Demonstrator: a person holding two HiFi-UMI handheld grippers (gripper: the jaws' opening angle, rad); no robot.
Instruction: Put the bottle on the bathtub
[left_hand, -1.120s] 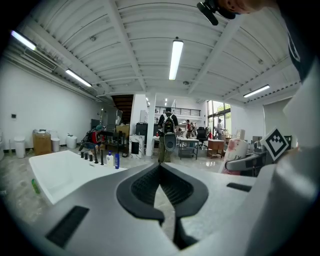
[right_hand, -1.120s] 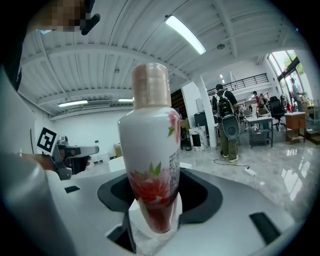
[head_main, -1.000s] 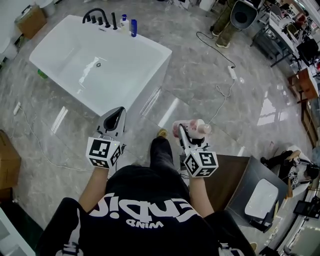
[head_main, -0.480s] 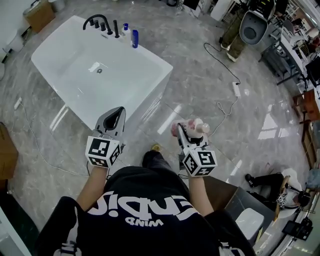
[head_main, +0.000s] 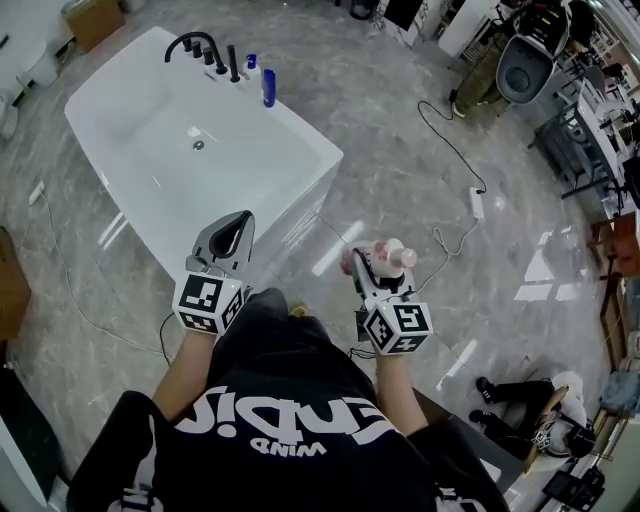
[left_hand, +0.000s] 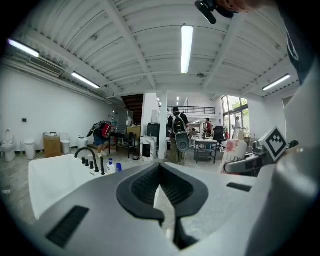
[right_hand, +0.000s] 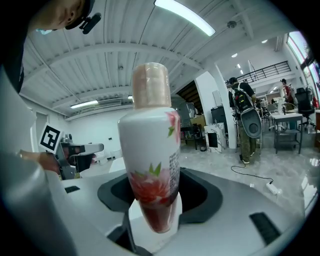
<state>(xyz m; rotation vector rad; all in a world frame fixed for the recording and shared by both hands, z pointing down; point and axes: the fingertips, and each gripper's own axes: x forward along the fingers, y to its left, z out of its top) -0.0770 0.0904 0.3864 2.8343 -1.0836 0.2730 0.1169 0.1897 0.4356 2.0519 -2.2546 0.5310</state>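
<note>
Step in hand: carry. The bottle (right_hand: 151, 150) is picked up but not yet placed. It is white with a pink flower print and a beige cap. It sits at lower centre-right of the head view in the right gripper (head_main: 368, 262), whose jaws are clamped on its lower body. In the right gripper view it stands upright, cap up, base tucked low between the pads

At lower centre-left the left gripper (head_main: 233, 235) has its jaws closed tip to tip with nothing between them, only a small gap behind the tips

The white bathtub (head_main: 305, 140) fills the upper left of the head view, well apart from the bottle. A black faucet set (head_main: 195, 42) is on its far end, with a white pump bottle (head_main: 250, 68) and a blue bottle (head_main: 268, 86) standing beside it on the rim surface. The grey marble floor (head_main: 400, 150) runs between person and tub, with a power strip (head_main: 477, 203) at right

The next move looks like closing the distance toward upper left and bringing the right gripper over a bare flat stretch of rim surface. Then lower the bottle upright until the base sits flat and open the jaws. The rim looks narrow and glossy and the bottle is tall, so the base likely needs to land fully on it or the bottle may tip off. The left gripper seems to have no part in this
</note>
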